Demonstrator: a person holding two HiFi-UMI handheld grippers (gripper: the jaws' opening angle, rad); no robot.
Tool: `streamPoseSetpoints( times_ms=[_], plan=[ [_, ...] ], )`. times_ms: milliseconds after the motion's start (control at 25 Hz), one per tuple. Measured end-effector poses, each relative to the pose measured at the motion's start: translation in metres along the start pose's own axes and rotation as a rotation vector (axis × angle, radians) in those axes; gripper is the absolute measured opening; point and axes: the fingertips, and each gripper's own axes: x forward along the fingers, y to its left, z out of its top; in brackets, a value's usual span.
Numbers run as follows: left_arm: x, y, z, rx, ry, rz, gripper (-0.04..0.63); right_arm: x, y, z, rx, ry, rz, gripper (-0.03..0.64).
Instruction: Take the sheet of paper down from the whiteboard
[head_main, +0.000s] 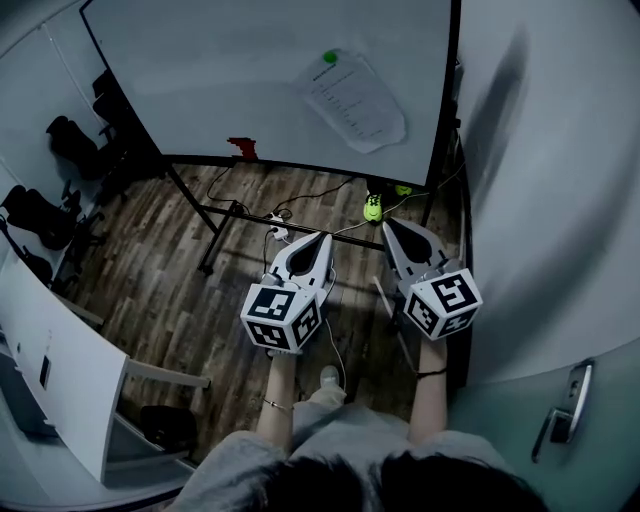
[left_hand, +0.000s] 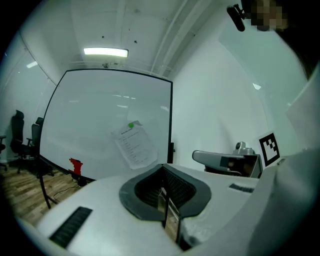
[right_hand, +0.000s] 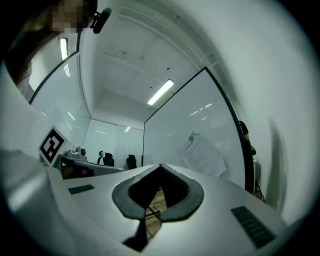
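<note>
There is one whiteboard (head_main: 220, 80), one sheet of paper (head_main: 355, 100), one green magnet (head_main: 330, 57) and one small red object (head_main: 242, 148). There are two grippers, the left gripper (head_main: 322, 237) and the right gripper (head_main: 388, 223). At least two office chairs (head_main: 68, 140) show.

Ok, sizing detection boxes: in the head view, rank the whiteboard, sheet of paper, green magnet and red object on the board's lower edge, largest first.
1. whiteboard
2. sheet of paper
3. red object
4. green magnet
All four are at the board, so nearness to the camera hardly skews this order.
</note>
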Motion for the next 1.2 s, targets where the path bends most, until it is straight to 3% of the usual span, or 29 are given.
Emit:
streamPoseSetpoints(
  times_ms=[560,1000,1200],
  plan=[
    [0.049,0.077,0.01,-0.008,0.004,-0.033,0.005,0.087,-0.007,-0.011,-0.012,0.013,0.005,0.001],
    [0.085,0.122,-0.002,0.026,0.036,-0.063,0.005,0.128,-0.034,-0.028,-0.006,0.022,-0.081,0.002],
    [0.094,0.143,-0.014,0.006,0.032,-0.058,0.005,0.134,-0.041,-0.046,0.001,0.031,-0.126,0.002]
  ],
)
